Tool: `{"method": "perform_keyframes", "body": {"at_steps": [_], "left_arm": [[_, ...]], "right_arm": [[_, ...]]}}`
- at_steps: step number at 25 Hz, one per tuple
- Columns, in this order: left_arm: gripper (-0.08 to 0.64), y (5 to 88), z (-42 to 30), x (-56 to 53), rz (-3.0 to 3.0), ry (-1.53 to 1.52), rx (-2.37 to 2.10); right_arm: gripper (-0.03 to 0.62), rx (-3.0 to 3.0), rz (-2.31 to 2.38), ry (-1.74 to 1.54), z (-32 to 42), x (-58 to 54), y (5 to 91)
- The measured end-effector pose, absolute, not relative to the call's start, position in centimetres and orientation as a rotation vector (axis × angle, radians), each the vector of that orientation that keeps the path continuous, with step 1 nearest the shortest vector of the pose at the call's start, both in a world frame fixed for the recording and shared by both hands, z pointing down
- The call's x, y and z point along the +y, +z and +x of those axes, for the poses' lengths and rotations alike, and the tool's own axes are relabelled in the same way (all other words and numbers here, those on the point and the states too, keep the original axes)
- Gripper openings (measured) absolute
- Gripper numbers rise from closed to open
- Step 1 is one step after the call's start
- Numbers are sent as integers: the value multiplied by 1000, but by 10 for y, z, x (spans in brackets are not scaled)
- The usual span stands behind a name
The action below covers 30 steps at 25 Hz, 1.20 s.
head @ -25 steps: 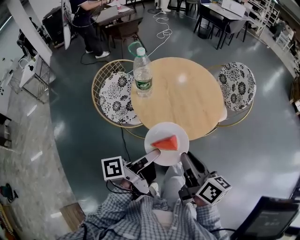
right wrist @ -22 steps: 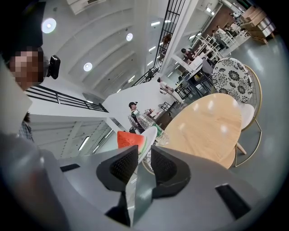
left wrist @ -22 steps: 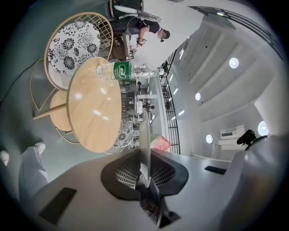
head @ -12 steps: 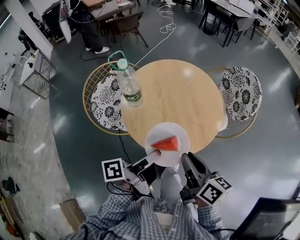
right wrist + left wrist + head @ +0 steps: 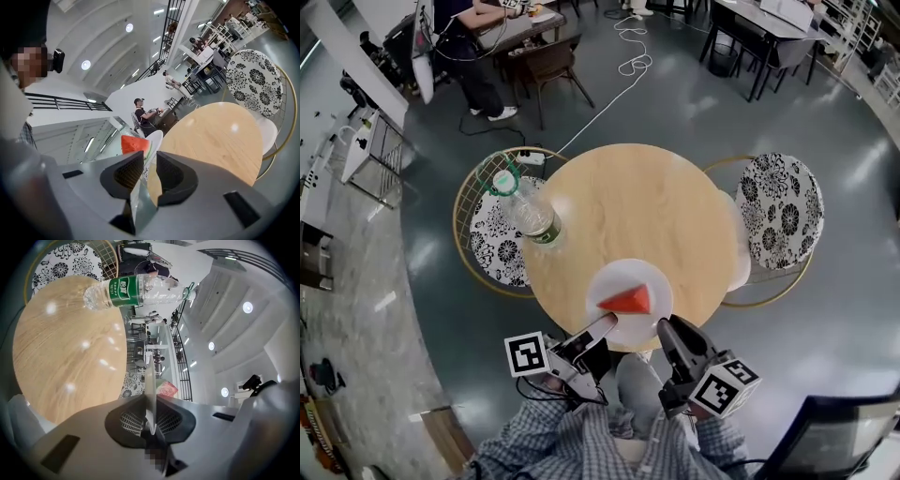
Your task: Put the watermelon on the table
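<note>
so, red watermelon wedge [image 5: 628,301], on white plate [image 5: 614,276]

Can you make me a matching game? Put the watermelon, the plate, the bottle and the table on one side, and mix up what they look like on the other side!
Things:
1. watermelon slice
2. plate
3. water bottle
4. table

What they look like:
A. clear, with a green label
B. round, light wood
C. red, shaped like a triangle
D. white, pinched at its rim by the left tongs and the right tongs

Right pairs: 1-C, 2-D, 3-A, 4-B.
</note>
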<state>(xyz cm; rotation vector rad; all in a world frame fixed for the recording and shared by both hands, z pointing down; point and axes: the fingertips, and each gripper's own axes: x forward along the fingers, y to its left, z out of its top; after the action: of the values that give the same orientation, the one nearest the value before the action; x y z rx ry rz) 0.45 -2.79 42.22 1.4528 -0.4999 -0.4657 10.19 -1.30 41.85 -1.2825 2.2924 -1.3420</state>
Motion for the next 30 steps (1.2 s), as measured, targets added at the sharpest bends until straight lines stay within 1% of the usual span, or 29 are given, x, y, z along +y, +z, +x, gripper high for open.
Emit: {"method": "perform_keyframes", "body": {"at_steps": [7,30], "left_arm": [[32,445,23,-56,1435,-456,-536],[32,521,27,-165,1398,-359,-556]], "right_arm": [[92,2315,-1329,-1394,121,-45,440],[87,2249,-1529,-1532,123,-151,517]]}}
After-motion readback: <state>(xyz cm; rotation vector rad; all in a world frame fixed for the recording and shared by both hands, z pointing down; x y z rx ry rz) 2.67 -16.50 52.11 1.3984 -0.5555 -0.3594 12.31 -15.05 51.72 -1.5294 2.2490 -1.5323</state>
